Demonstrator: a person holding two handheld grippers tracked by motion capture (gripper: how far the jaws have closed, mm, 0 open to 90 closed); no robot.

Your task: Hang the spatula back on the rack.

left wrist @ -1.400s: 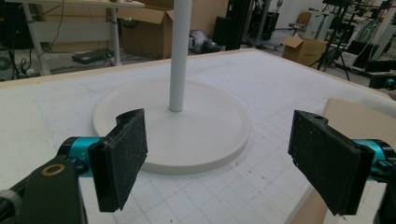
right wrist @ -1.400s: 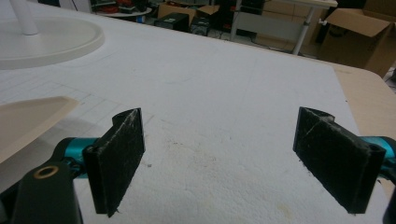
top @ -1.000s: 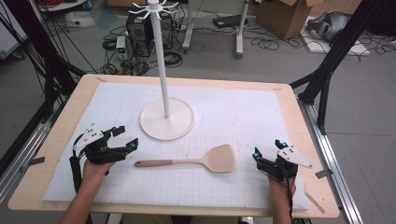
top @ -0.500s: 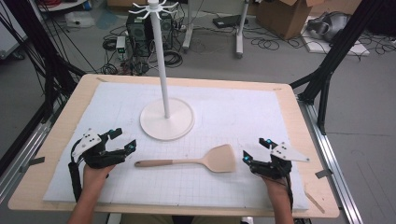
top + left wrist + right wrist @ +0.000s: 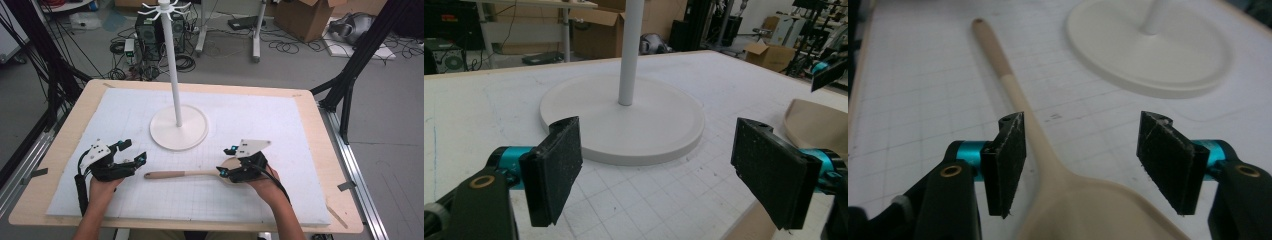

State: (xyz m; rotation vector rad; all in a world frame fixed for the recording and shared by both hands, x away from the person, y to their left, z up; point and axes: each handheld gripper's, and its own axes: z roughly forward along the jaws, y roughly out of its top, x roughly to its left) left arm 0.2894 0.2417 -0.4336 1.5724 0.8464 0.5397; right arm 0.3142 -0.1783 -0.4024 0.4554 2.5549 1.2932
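The spatula lay flat on the white mat, toward the 6 o'clock edge in the high view, its handle pointing to 9 o'clock and its blade to 3 o'clock.

The right gripper sat over the blade end, with the person's hand behind it at 5 o'clock. In the right gripper view, the spatula ran up between the two black pads. The neck passed just beside the left pad, and the blade spread out toward the bottom edge. The jaws had just been closing, with the spatula between them. They stood apart, with a clear gap on the right side. Whether the left pad touched the neck I could not tell; nothing was clamped.

The left gripper rested near the handle's tip, at about 9 o'clock from it and apart from it, pointing toward 2 o'clock. In the left gripper view, the left gripper had its jaws spread wide with only bare mat between them.

The white stand stood upright at the middle of the mat, at 12 o'clock from the spatula, its round base flat and its pole rising to a hooked top. In the left gripper view, the base lay straight ahead and a part of the blade showed at 3 o'clock.
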